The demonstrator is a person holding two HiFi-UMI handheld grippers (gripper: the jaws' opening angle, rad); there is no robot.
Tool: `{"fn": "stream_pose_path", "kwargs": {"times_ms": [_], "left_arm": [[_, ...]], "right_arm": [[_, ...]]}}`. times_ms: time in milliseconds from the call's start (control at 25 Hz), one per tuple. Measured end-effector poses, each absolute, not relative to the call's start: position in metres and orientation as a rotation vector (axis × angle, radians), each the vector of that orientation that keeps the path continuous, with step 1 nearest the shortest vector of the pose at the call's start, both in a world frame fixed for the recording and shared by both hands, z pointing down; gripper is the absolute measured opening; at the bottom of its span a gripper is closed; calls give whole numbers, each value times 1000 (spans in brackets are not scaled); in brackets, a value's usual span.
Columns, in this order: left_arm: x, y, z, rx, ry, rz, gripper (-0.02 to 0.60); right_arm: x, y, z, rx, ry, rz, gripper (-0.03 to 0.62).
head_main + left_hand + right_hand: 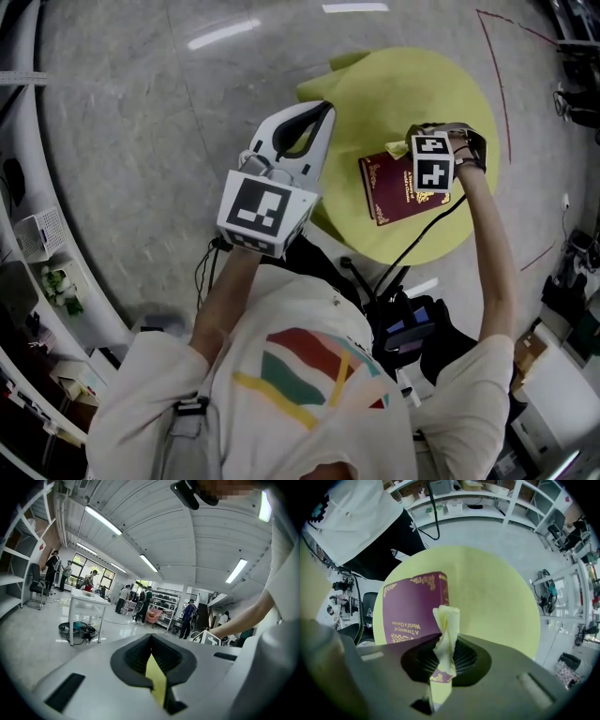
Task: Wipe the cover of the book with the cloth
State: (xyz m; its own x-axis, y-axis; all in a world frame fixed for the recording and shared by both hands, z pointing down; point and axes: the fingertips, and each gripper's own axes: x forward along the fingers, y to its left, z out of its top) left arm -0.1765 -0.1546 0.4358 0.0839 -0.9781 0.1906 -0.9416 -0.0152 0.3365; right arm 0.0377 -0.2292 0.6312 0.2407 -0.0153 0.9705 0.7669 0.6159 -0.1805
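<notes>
A maroon book (392, 194) with gold print lies closed on the round yellow table (412, 89). My right gripper (433, 161) hangs over the book's far right corner, pointing steeply down. In the right gripper view the book (412, 604) lies below and to the left of that gripper (444, 641), which is shut on a twisted pale yellow cloth (446, 625). The cloth's end sticks out past the jaws, above the book's edge. My left gripper (314, 120) is held up left of the table, shut with nothing in it (151, 644), pointing out into the room.
The table stands on a grey marble floor with a red tape line (497, 84). A black cable (412, 246) runs from the right gripper toward the person. Shelves (37, 239) stand at left. Far off, people and a white table (84, 603) show in the left gripper view.
</notes>
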Motion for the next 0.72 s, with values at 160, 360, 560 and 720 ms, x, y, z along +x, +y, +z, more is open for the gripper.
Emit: {"fn": "stream_pose_path", "kwargs": {"times_ms": [160, 360, 560, 720], "left_arm": [[-186, -148, 430, 1971, -1914, -192, 15], [-195, -134, 432, 1925, -1957, -193, 15], [-209, -119, 428, 1896, -1981, -223, 15], [-215, -114, 428, 1881, -2022, -220, 15]], "right_arm": [[14, -197, 634, -850, -1224, -625, 28], [-6, -166, 631, -928, -1230, -673, 28], [-17, -147, 634, -954, -1229, -691, 28], [-19, -145, 633, -955, -1232, -682, 28]]}}
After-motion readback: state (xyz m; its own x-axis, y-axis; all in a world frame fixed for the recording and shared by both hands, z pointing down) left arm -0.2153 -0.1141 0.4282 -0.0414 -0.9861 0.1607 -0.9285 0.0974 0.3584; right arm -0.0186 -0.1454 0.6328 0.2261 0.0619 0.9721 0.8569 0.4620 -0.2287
